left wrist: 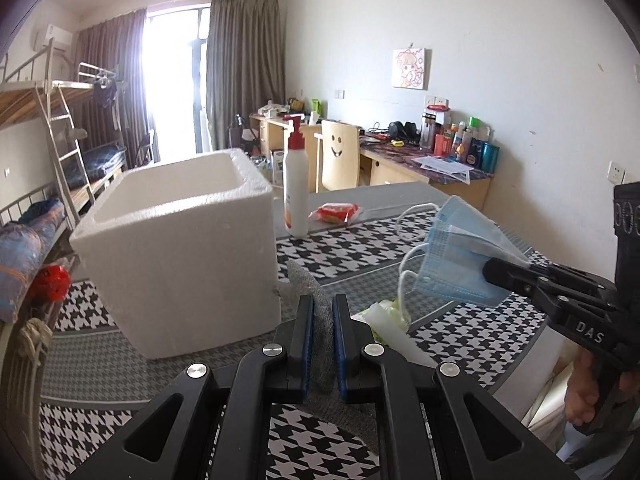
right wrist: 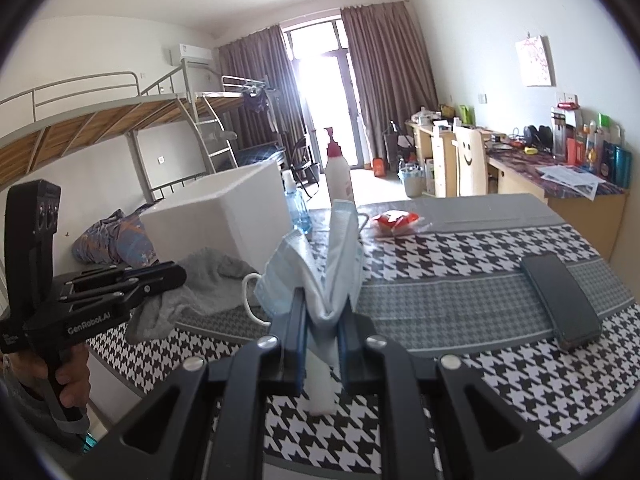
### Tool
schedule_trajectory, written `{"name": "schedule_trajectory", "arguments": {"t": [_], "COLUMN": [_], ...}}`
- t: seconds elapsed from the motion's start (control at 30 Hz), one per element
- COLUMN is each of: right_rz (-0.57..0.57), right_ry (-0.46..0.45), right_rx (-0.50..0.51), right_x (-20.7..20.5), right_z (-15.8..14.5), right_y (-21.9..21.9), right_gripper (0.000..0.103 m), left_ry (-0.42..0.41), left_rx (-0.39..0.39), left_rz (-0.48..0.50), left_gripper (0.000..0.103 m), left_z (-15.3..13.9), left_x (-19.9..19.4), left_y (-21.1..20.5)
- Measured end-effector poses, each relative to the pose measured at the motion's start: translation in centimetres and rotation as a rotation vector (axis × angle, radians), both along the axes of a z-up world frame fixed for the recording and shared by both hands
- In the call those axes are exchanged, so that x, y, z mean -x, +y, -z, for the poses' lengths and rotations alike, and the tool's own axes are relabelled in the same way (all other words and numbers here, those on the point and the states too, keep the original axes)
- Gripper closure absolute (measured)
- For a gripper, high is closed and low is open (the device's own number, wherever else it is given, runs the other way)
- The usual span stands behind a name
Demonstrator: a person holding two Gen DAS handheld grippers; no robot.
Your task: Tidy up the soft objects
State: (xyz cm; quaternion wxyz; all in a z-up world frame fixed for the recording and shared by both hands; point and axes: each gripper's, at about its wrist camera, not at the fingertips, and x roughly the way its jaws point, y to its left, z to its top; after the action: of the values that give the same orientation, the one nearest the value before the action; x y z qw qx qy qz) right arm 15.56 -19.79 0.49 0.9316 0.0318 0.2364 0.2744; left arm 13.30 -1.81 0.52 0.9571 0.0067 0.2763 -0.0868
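Left wrist view: your left claw point(left wrist: 322, 316) pinches gray cloth point(left wrist: 320, 312), mostly hidden between fingers. Your right claw point(right wrist: 322, 312) squeezes blue masks point(right wrist: 316, 256), lifted up, right of foam box point(left wrist: 180, 256).

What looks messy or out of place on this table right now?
The grey cloth lies crumpled beside the foam box, pinched by the left gripper. The blue masks sit bunched in the right gripper. A phone rests askew.
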Motion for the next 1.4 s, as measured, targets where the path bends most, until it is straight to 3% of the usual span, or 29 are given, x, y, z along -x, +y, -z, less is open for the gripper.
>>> {"name": "schedule_trajectory", "arguments": {"t": [0.5, 0.83, 0.87, 0.93, 1.0, 1.07, 1.23, 1.4], "right_rz": [0.027, 0.030, 0.030, 0.028, 0.026, 0.025, 0.031, 0.036], "right_ry": [-0.043, -0.020, -0.018, -0.010, -0.006, -0.004, -0.004, -0.006], "right_rx": [0.025, 0.013, 0.014, 0.016, 0.016, 0.014, 0.015, 0.013], "right_x": [-0.9, -1.5, -1.5, -1.5, -1.3, -1.0, -0.5, -0.3], "right_z": [-2.1, -1.6, -1.5, -1.3, -1.2, -1.1, -1.0, -1.1], "right_y": [1.2, 1.0, 0.9, 1.0, 1.0, 1.0, 0.9, 0.8], "right_gripper": [0.087, 0.087, 0.087, 0.087, 0.087, 0.087, 0.087, 0.087], "left_ry": [-0.043, 0.021, 0.034, 0.053, 0.065, 0.071, 0.131, 0.197], "left_rx": [0.003, 0.008, 0.004, -0.012, -0.007, 0.001, 0.005, 0.016], "left_rz": [0.055, 0.067, 0.070, 0.061, 0.050, 0.044, 0.061, 0.053], "left_gripper": [0.093, 0.093, 0.091, 0.078, 0.054, 0.044, 0.042, 0.032], "left_z": [-2.7, -0.8, -0.4, 0.3, 0.8, 1.2, 3.0, 5.0], "left_x": [-0.5, -0.3, -0.2, -0.1, 0.1, 0.3, 0.6, 0.5], "left_y": [-0.4, -0.2, -0.4, -0.6, -0.6, -0.5, -0.5, -0.8]}}
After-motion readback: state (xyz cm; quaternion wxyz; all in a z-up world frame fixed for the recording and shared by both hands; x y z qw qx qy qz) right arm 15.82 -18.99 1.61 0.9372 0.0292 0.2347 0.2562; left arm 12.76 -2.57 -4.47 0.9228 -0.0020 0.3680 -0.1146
